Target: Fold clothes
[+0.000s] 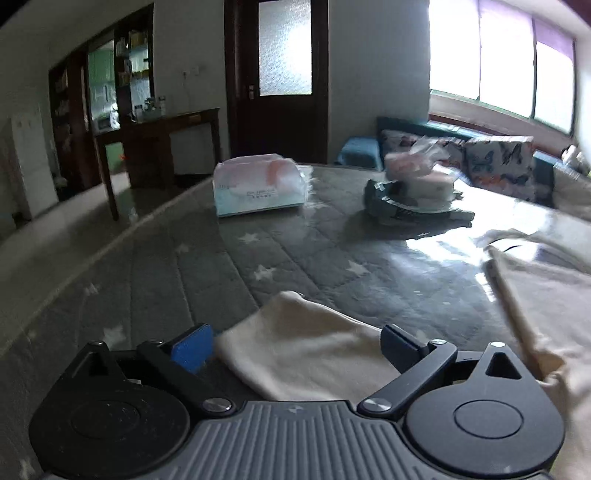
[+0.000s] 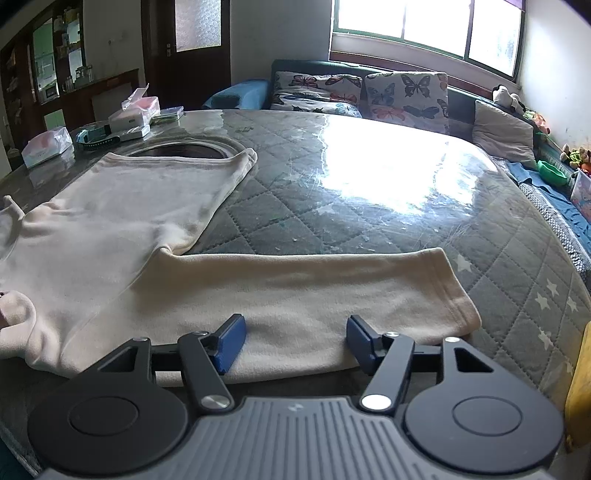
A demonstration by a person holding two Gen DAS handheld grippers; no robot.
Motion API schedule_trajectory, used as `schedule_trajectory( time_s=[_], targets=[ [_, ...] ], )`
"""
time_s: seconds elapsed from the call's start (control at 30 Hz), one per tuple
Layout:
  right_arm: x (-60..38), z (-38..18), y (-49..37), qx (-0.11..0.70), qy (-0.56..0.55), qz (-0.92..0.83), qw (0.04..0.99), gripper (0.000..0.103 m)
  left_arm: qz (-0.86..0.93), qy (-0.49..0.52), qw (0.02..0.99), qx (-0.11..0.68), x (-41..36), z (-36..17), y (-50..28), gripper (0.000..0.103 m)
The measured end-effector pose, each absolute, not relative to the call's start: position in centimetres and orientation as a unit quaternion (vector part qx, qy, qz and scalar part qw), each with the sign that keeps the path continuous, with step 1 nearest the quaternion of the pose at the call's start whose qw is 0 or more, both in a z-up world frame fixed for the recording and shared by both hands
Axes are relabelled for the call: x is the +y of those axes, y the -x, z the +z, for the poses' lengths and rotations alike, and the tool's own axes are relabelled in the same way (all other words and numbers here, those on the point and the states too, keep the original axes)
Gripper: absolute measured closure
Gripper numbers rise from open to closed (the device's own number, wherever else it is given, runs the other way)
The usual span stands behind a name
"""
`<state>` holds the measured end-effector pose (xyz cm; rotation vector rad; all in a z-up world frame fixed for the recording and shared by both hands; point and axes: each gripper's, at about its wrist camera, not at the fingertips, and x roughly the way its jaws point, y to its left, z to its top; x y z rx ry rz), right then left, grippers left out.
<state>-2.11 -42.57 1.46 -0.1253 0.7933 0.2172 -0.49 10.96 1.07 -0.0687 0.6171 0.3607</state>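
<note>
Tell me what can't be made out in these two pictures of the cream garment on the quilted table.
- Cream knitted garment: right wrist view cuts its left part off at the frame edge; its near edge hides behind the right claw.
- Left wrist view: the garment's body is blurred and runs off the right edge.
- White tissue pack: print too small and blurred to read.
- Dark object under the white boxes: blurred, unidentifiable.

window (image 2: 424,26) – bright | door (image 1: 282,74) – dark | sofa (image 2: 369,92) – butterfly cushions
</note>
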Motion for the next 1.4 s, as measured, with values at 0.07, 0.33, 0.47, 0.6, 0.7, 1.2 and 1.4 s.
schedule_trajectory(
  time_s=[0.07,0.33,0.47,0.6,0.7,1.2,1.4],
  targets=[
    [-42.6,1.5,2.1,0.386,0.061,0.105,0.915,0.040,0.198,0.019,0.928,0.316,11.1,0.6,-0.6,0.004],
    [-42.6,1.5,2.1,0.385,0.060,0.106,0.915,0.039,0.214,0.065,0.925,0.308,13.0,1.1,-0.1,0.004],
    [-42.5,1.4,2.1,0.383,0.062,0.105,0.916,0.038,0.187,0.106,0.935,0.283,13.1,2.2,2.5,0.005],
    [-42.3,1.5,2.1,0.378,0.063,0.105,0.918,0.038,0.169,0.135,0.939,0.268,12.8,2.4,4.7,0.008],
    [-42.1,1.7,2.2,0.372,0.061,0.102,0.920,0.038,0.161,0.140,0.941,0.264,12.2,2.3,5.7,0.012],
    [-39.8,2.7,3.0,0.360,0.070,0.145,0.919,0.038,0.189,0.154,0.927,0.284,12.9,1.0,4.1,0.046],
    [-39.6,2.7,3.0,0.357,0.068,0.149,0.920,0.038,0.205,0.148,0.925,0.283,13.2,0.8,3.9,0.086]
  ],
)
